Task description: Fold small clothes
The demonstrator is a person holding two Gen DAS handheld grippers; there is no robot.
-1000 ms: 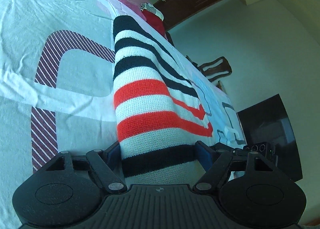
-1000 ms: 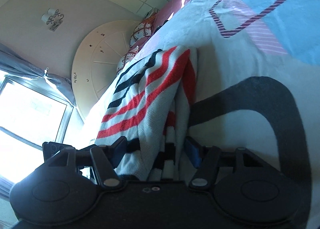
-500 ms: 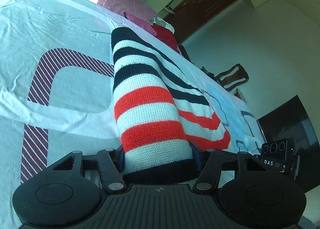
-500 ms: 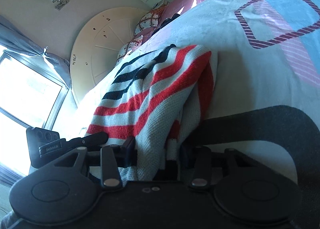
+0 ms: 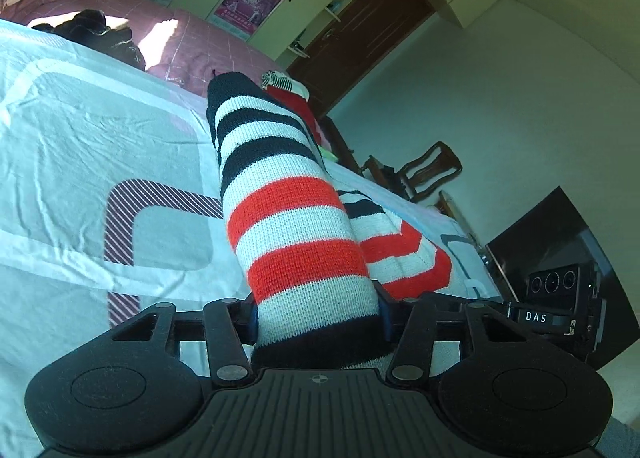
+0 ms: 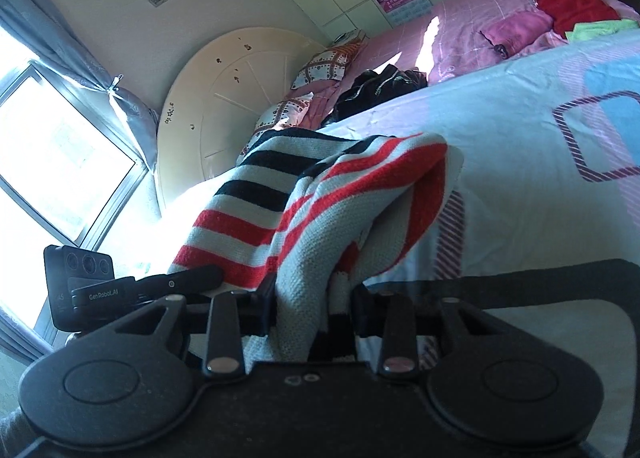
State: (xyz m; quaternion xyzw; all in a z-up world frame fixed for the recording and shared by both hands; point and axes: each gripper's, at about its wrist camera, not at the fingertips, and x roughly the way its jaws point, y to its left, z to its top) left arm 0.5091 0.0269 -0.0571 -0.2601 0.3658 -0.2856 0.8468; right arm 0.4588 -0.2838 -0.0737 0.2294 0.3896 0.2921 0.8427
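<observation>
A knitted sweater (image 5: 288, 226) with white, red and black stripes lies along the pale patterned bed sheet (image 5: 80, 146). My left gripper (image 5: 316, 318) has its jaws closing, and its pads press on the near striped hem, lifted off the sheet. In the right wrist view the sweater (image 6: 320, 210) hangs in folds from my right gripper (image 6: 314, 310), whose jaws are closing too and squeeze a bunched edge. The other gripper's camera block (image 6: 78, 282) shows at the left there.
A pink blanket (image 6: 460, 26) covers the far part of the bed, with folded red clothes (image 6: 576, 6), a magenta piece (image 6: 520, 28) and a dark garment (image 6: 376, 90). A round headboard (image 6: 240, 98), pillows, a wooden chair (image 5: 428, 170) and a dark screen (image 5: 560, 242) stand around.
Both grippers have narrowed onto the sweater's near edge and risen, lifting it off the sheet. Both views have tilted up, showing more of the room.
</observation>
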